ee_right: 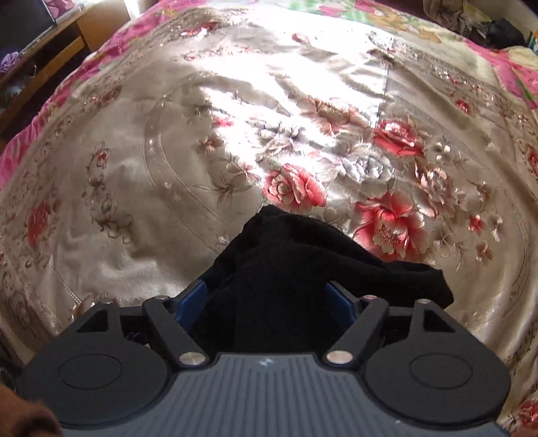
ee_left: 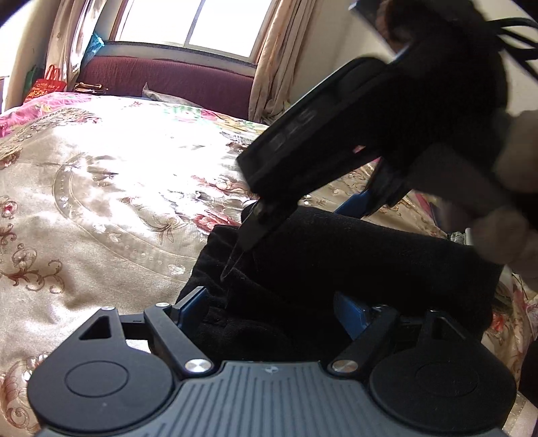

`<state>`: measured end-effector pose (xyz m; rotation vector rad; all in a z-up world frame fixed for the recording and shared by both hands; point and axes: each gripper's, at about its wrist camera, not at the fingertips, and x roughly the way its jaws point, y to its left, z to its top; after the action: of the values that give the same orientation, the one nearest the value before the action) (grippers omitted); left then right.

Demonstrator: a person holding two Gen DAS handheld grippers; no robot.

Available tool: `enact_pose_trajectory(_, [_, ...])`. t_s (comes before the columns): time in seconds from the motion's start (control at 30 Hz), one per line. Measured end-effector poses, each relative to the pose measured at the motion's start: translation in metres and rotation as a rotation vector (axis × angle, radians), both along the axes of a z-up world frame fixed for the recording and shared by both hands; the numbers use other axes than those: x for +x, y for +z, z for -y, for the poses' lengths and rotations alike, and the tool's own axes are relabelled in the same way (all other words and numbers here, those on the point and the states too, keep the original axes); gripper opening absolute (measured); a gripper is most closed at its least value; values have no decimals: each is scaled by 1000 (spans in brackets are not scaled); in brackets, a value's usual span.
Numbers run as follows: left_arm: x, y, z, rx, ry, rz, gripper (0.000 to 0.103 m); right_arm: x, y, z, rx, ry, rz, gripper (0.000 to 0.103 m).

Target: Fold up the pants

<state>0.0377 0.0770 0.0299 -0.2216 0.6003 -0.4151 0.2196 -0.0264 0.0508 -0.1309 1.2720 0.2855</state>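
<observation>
Left wrist view: left hand-held gripper (ee_left: 269, 312) and right hand-held gripper (ee_right: 269, 302) each pinch bunched black fabric pants (ee_left: 353, 262) above the floral satin bed (ee_left: 117, 188)

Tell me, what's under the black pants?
The flowery bedspread shows all around the black pants, so the bed lies under them. The part right beneath is covered, so anything there stays hidden.

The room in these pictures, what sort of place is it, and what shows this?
Most likely a home bedroom. A bed covered with a shiny floral bedspread fills both views, black pants lie on it, and behind it stand a dark red headboard and a curtained window.
</observation>
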Motion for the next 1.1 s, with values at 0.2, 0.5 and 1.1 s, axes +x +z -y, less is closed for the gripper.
enact_pose_trajectory(0.2, [-31, 15, 17, 51, -91, 66, 94, -3, 7, 54, 218, -144, 28, 22])
enact_pose_trajectory(0.5, [-33, 42, 75, 0, -322, 112, 95, -80, 71, 200, 661, -618, 254, 21])
enact_pose_trajectory(1.1, [12, -31, 97, 231, -333, -20, 98, -123, 18, 300, 521, -896, 238, 45])
